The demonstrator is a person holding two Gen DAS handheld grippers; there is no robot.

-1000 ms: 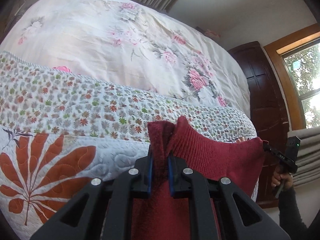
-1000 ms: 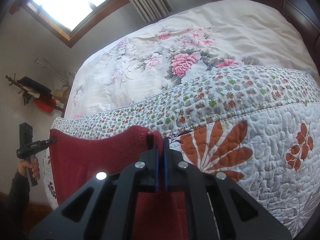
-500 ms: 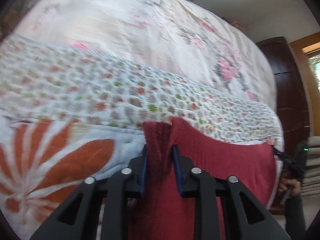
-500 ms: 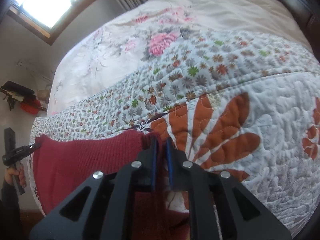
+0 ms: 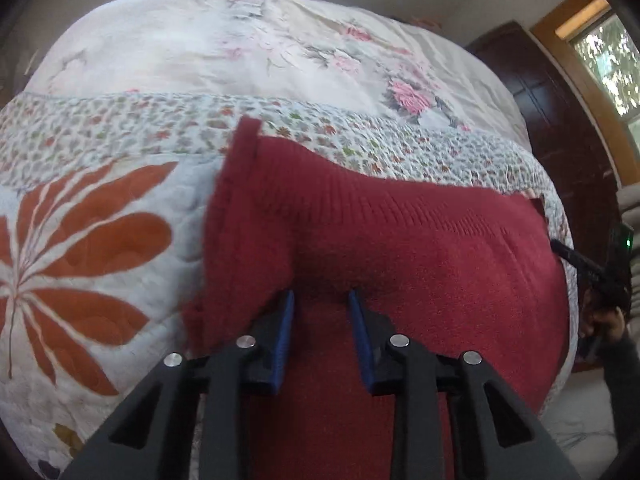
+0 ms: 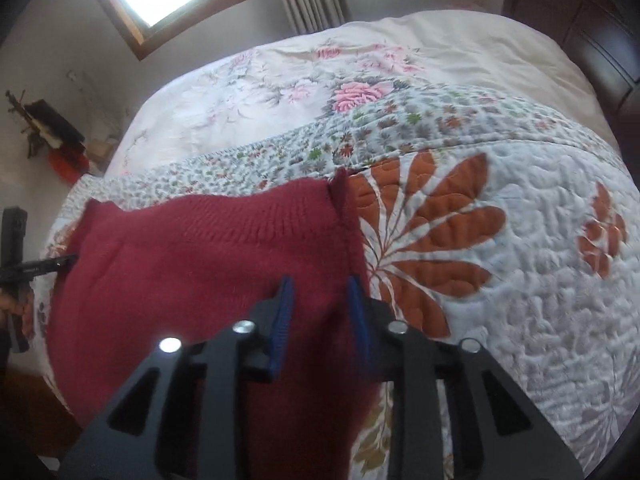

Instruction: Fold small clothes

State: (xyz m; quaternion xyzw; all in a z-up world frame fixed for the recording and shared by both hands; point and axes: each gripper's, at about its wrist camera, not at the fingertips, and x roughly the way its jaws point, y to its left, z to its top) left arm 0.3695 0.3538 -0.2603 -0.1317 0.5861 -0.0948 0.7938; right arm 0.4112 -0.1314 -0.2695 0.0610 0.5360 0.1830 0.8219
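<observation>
Letting go now: my left gripper (image 5: 321,336) and right gripper (image 6: 320,322), both clamped a second ago, gape wide and empty, and the dark red knitted garment (image 5: 400,248) drops flat onto the leaf-patterned quilted bedspread (image 6: 520,280). Spread out, ready for folding, I reckon.

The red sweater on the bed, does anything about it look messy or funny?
Yes. The red sweater lies on the quilt, but its far corners poke up instead of lying flat: one in the left view, one in the right. Both grippers, left and right, are open over it.
</observation>
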